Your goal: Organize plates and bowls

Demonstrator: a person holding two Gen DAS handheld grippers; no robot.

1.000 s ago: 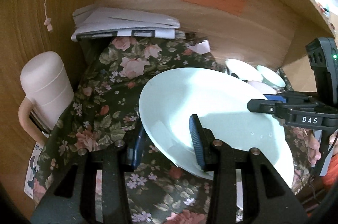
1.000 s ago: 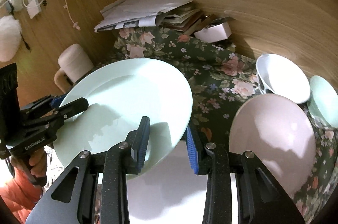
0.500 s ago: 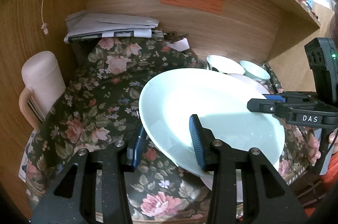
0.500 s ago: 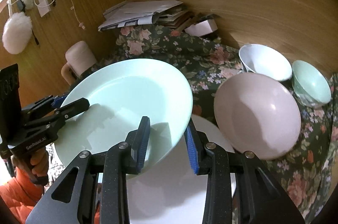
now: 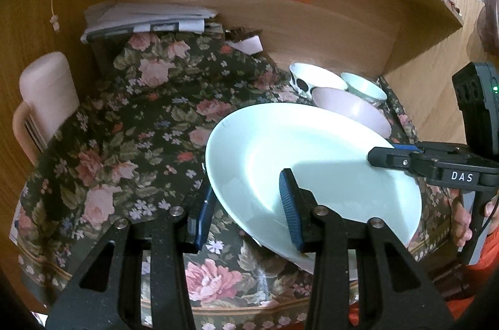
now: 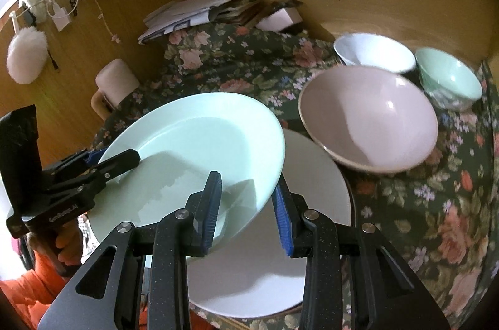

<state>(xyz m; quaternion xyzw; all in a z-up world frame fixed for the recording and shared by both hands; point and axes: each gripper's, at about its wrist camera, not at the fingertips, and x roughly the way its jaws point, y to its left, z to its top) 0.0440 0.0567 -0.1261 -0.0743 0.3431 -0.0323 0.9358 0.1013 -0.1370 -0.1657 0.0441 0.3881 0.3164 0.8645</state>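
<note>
Both grippers hold a pale green plate [image 5: 315, 161] by opposite rims, tilted above the table; it also shows in the right wrist view [image 6: 193, 149]. My left gripper [image 5: 246, 208] is shut on its left rim. My right gripper [image 6: 246, 205] is shut on its right rim. Under it lies a white plate [image 6: 312, 180] on the flowered cloth. A large pink bowl [image 6: 371, 118], a white bowl [image 6: 374, 52] and a small green bowl [image 6: 449, 77] stand at the right back.
A flowered tablecloth [image 5: 124, 127] covers the table. A pink lidded jug [image 5: 46, 99] stands at the left. A pile of papers and books [image 5: 146, 21] lies against the wooden back wall [image 5: 312, 27]. A wooden side wall closes the right.
Both grippers have carried the green plate back toward the table's front edge, over the white plate. The bowls now lie farther ahead.
</note>
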